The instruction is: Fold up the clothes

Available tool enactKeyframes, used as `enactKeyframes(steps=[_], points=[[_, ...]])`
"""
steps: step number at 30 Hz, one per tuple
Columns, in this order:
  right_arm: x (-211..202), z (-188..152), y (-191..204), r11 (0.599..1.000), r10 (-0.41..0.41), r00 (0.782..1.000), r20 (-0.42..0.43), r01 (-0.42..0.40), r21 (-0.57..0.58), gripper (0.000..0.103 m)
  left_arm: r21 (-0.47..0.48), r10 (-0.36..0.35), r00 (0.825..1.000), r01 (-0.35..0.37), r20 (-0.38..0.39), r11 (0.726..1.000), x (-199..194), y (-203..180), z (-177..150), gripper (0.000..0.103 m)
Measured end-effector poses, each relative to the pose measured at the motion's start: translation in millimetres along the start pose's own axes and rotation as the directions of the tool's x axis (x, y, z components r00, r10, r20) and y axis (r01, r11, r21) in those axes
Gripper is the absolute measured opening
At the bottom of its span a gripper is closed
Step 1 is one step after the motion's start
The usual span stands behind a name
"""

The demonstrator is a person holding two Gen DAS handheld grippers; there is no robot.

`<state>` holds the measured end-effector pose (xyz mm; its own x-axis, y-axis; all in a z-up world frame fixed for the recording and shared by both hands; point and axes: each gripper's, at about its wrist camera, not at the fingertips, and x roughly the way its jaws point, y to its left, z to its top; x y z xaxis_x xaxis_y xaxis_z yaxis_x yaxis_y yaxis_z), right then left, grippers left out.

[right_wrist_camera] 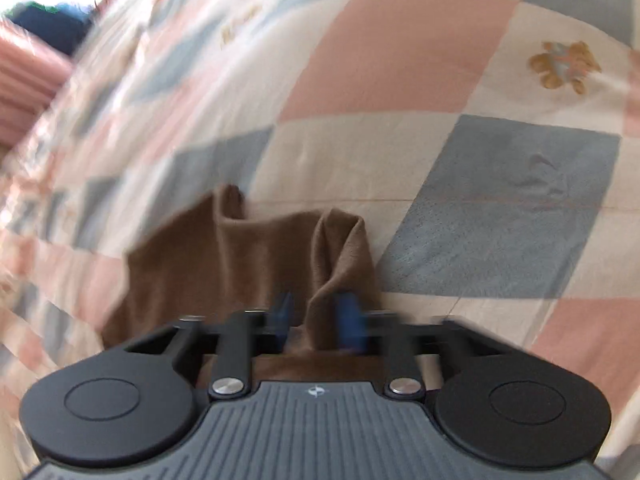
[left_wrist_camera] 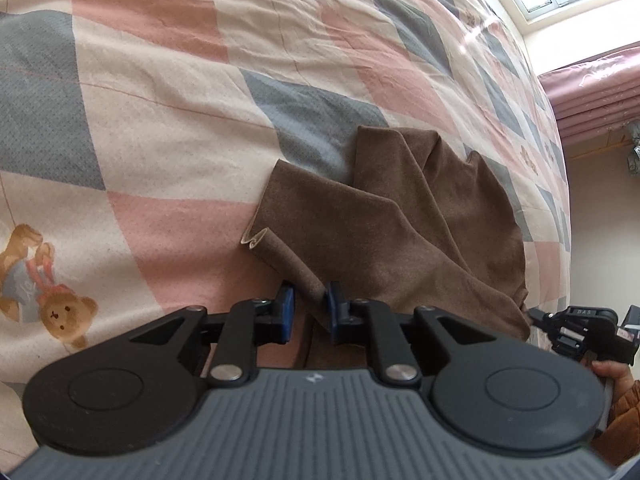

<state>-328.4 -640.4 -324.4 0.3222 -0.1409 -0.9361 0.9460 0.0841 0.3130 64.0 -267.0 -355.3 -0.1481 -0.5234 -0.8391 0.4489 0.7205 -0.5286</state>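
One brown garment (left_wrist_camera: 420, 216), soft with a suede-like nap, lies crumpled on the bedspread (left_wrist_camera: 168, 92) and is lifted at two points. The left gripper (left_wrist_camera: 310, 312) pinches a rolled edge between its two blue pads (left_wrist_camera: 286, 312). The right gripper (right_wrist_camera: 316, 316) appears in the left view at 3 o'clock; its own view is blurred, with a bunched fold between its jaws, apparently pinched. The bedspread is wrinkled cotton in pink, grey and cream squares; two bear prints (left_wrist_camera: 44, 300) are visible at 8 o'clock.

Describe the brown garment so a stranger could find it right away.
Look at the checked bedcover in pink, grey and cream. Near its edge lies the brown garment, crumpled and gripped by the left claw. It is the only plain, dark cloth there.
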Motion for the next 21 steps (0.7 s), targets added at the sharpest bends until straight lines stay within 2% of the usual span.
enactKeyframes(steps=[2, 4, 6, 7, 8, 9, 10, 11, 13, 14, 16, 19, 21], points=[[-8.9, 7.2, -7.3, 1.0, -0.01, 0.998, 0.063, 0.009, 0.027, 0.003, -0.001, 0.005, 1.0, -0.005, -0.005, 1.0, 2.1, 2.3, -0.9, 0.012], [-8.5, 13.2, -21.1, 0.997, -0.035, 0.996, 0.086, 0.029, 0.074, 0.003, -0.001, 0.016, 1.0, -0.016, -0.016, 1.0, 5.9, 4.0, -2.2, 0.012], [3.2, 13.6, -34.4, 0.992, -0.084, 0.994, 0.072, 0.076, 0.106, 0.003, -0.006, 0.017, 1.0, -0.017, -0.014, 1.0, 6.2, 4.2, -3.5, 0.013], [8.1, 11.8, -43.7, 0.989, -0.064, 0.996, 0.064, 0.055, 0.138, 0.006, -0.008, 0.021, 1.0, -0.021, -0.009, 1.0, 4.8, 3.9, -3.4, 0.013], [10.7, 8.6, -54.6, 0.982, -0.017, 0.998, 0.058, 0.006, 0.186, 0.019, -0.01, 0.021, 1.0, -0.021, -0.005, 1.0, 2.8, 3.6, -3.0, 0.013], [9.5, 4.2, -63.9, 0.971, 0.026, 0.998, 0.058, -0.039, 0.235, 0.027, -0.01, 0.02, 1.0, -0.02, -0.002, 1.0, 0.8, 3.5, -2.5, 0.013], [2.1, -1.6, -68.1, 0.969, 0.05, 0.995, 0.089, -0.069, 0.236, 0.038, -0.009, 0.021, 1.0, -0.021, 0.0, 1.0, -1.9, 3.8, -2.1, 0.013], [-6.2, -7.7, -71.6, 0.968, 0.071, 0.99, 0.123, -0.098, 0.23, 0.038, -0.012, 0.021, 1.0, -0.021, 0.003, 1.0, -4.9, 4.5, -1.6, 0.013], [-29.8, -24.0, -69.4, 0.988, 0.075, 0.979, 0.188, -0.098, 0.116, 0.039, -0.035, 0.011, 1.0, -0.011, 0.006, 0.999, -11.0, 6.6, -0.8, 0.015], [-40.1, -35.6, -64.9, 0.995, 0.086, 0.977, 0.197, -0.092, 0.023, 0.039, -0.047, 0.005, 1.0, -0.004, 0.007, 0.999, -13.9, 7.7, -0.6, 0.019], [-57.2, -62.0, -52.2, 0.981, 0.1, 0.977, 0.188, -0.064, -0.186, 0.039, -0.065, -0.004, 1.0, 0.005, 0.011, 0.998, -18.5, 9.0, -0.9, 0.022], [-70.1, -107.9, -32.1, 0.886, 0.074, 0.987, 0.143, 0.002, -0.465, 0.037, -0.066, -0.006, 1.0, 0.007, 0.01, 0.998, -20.2, 8.9, -2.5, 0.022], [-63.5, -133.7, -20.7, 0.814, 0.002, 0.992, 0.129, 0.073, -0.576, 0.038, -0.063, -0.004, 1.0, 0.004, 0.004, 0.998, -18.2, 7.9, -4.3, 0.022]])
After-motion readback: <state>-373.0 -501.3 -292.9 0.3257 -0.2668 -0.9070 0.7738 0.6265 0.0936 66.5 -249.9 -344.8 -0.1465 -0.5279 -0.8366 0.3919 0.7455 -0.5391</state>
